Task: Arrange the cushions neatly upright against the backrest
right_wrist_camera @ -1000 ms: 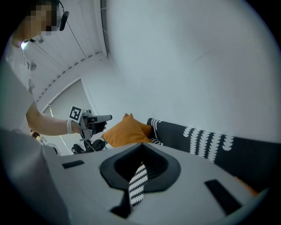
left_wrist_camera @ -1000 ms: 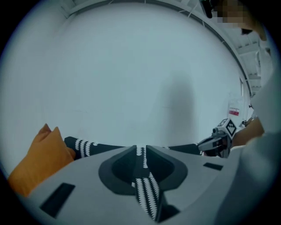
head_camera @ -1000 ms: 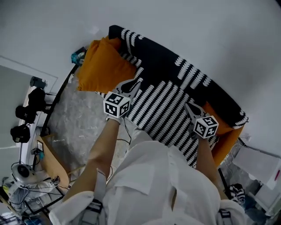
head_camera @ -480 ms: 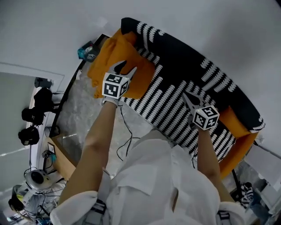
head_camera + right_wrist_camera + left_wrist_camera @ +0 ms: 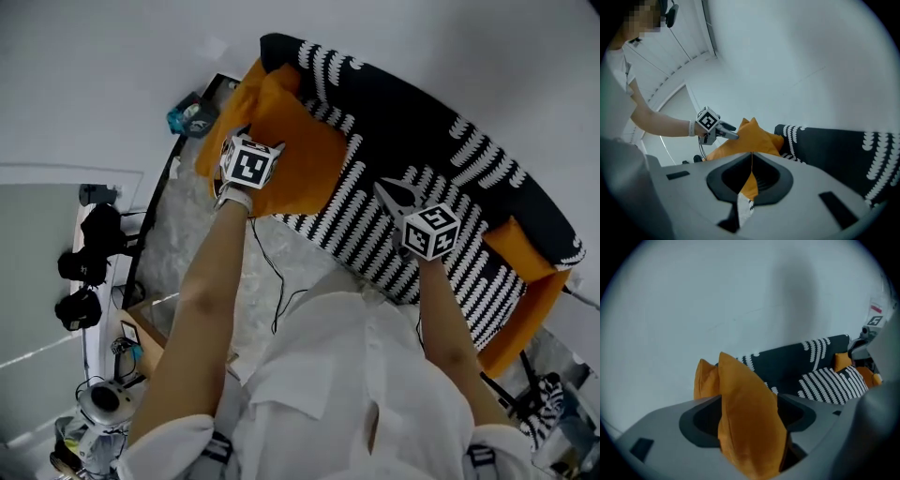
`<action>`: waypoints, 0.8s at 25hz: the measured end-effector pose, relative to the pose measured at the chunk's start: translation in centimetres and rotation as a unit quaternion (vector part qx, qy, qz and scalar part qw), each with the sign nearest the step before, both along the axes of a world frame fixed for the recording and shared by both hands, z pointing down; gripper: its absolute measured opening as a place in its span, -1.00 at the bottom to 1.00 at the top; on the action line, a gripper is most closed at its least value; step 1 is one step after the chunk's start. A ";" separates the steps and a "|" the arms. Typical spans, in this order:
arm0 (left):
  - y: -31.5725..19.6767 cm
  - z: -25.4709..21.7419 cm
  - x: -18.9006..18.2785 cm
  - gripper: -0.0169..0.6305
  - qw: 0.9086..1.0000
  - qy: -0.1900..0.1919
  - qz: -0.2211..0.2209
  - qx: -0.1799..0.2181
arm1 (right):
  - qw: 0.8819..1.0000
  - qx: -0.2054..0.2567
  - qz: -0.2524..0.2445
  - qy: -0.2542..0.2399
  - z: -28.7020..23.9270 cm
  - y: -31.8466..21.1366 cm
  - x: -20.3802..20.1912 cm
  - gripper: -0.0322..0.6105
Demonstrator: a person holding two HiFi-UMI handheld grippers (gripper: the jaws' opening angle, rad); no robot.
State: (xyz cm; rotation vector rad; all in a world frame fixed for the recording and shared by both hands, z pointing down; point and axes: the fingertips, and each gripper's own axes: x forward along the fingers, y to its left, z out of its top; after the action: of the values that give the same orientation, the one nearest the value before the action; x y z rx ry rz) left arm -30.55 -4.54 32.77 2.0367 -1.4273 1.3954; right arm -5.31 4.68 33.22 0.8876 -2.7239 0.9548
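**Left gripper just let go at the sofa's left end, right one is clamped shut on nothing**

Your left gripper [image 5: 732, 131] is at the left end of the sofa [image 5: 412, 112], right on top of the front orange cushion [image 5: 298, 169]. Its jaws have just been opening and now stand wide apart. In the left gripper view that cushion's corner pokes up between them, but the pads aren't squeezing it, so call it released.

That front cushion stands on edge with a corner pointing up. A second orange cushion [image 5: 704, 380] is tucked just behind it, closer to the sofa's end. From the head view both bunch together in that corner, in front of the black backrest with its white dashed stripes. I can't tell from these shots how much they lean on it.

Your right gripper [image 5: 384, 190] hangs over the middle of the striped seat [image 5: 375, 248], well apart from the left one. Its jaws are closed together with nothing in them. The bit of orange you see through its frame in the right gripper view is just the cushion pile further off.

A third orange cushion [image 5: 520, 246] sits way over at the right end of the sofa, against the backrest.

Other stuff: a pale wall behind the sofa, a grey mottled floor [image 5: 187, 244] with a thin cable [image 5: 272, 291] trailing over it, and some dark camera gear [image 5: 89, 253] off to the left.
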 end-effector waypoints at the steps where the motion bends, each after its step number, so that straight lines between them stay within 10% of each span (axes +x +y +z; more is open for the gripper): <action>1: 0.0 0.6 -0.7 0.18 1.000 -0.013 -0.008 -0.016 | 1.000 -0.001 0.000 0.001 0.1 0.0 -0.1 -0.86; 10: -0.3 3.9 -2.1 0.17 0.995 -0.066 -0.030 -0.062 | 1.000 -0.019 0.017 0.012 1.5 -0.6 1.7 -0.86; 20: 0.3 4.0 0.2 -0.50 0.994 -0.043 -0.010 -0.102 | 0.999 -0.031 0.041 0.005 2.0 -1.0 3.4 -0.86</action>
State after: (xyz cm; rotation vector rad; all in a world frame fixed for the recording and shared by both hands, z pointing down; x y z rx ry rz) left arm -30.40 -4.21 36.80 1.8513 -1.2767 1.5668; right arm -1.95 3.68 35.21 0.9967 -2.6526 1.0399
